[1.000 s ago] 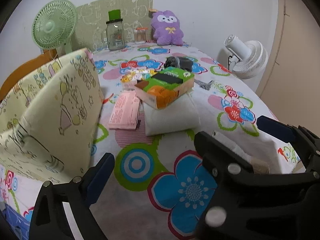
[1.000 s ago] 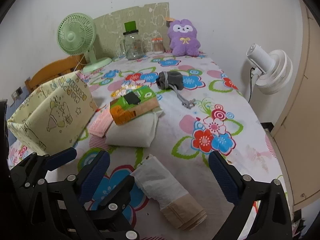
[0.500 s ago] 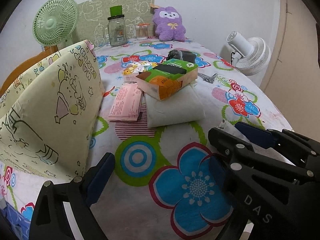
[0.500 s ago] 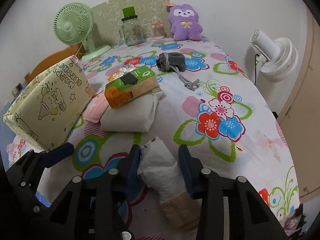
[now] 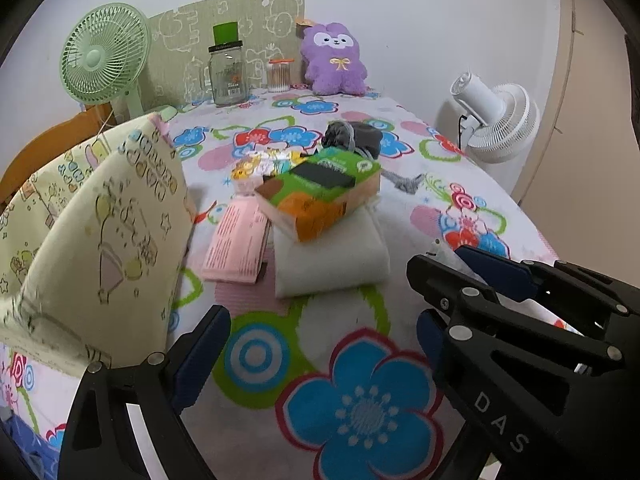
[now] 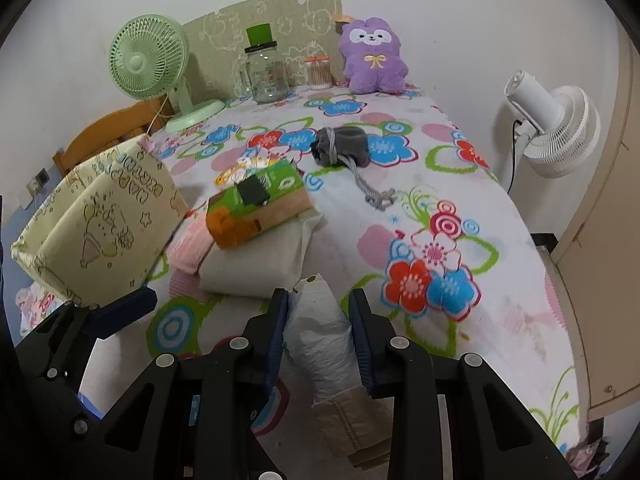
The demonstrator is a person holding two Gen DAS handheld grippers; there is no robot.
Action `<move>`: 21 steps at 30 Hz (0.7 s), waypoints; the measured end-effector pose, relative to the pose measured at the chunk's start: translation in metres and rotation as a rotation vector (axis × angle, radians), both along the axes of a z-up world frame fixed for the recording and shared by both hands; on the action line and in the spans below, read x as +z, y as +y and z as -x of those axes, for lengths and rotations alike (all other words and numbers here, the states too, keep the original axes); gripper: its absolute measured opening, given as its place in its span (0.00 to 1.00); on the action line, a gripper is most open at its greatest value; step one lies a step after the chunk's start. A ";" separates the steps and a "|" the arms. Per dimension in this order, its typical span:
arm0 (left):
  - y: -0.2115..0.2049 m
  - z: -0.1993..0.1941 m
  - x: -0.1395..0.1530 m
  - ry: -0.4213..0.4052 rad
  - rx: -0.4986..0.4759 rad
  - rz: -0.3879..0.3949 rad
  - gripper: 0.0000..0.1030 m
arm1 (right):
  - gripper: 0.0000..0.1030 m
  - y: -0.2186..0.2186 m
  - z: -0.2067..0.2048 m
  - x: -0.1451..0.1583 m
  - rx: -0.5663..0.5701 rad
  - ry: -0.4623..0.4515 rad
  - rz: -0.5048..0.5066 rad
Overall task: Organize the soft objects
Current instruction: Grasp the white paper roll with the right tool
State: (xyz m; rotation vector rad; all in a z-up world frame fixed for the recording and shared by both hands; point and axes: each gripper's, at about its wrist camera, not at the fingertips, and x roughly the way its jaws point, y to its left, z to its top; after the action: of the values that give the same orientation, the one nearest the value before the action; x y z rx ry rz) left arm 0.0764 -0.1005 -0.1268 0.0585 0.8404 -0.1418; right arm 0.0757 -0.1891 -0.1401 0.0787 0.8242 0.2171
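My right tongs (image 6: pixel 318 308) have just been closing and now squeeze the white plastic-wrapped roll (image 6: pixel 320 336) lying between their pads; my left tongs (image 5: pixel 320 340) gape empty beside them. The slick wrap could slide out as I lift.

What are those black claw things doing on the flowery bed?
A person is tidying soft things using two handheld grippers. The right gripper has just been closing its jaws and now squeezes a rolled white bundle lying on the flowered sheet. The left gripper hangs open beside it, holding nothing.
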 end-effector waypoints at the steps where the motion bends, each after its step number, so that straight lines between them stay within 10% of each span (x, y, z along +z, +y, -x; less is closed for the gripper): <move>1: -0.001 -0.002 0.002 -0.001 0.000 0.002 0.92 | 0.33 -0.001 -0.002 0.002 0.002 0.000 -0.005; 21: -0.023 -0.052 0.022 -0.033 0.005 0.007 0.98 | 0.33 -0.023 -0.048 0.025 -0.011 -0.044 -0.021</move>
State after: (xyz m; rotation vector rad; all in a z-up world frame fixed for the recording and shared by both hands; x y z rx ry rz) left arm 0.1285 -0.1238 -0.1048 0.0523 0.8073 -0.1383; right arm 0.1234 -0.2121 -0.1151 0.0975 0.7772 0.2163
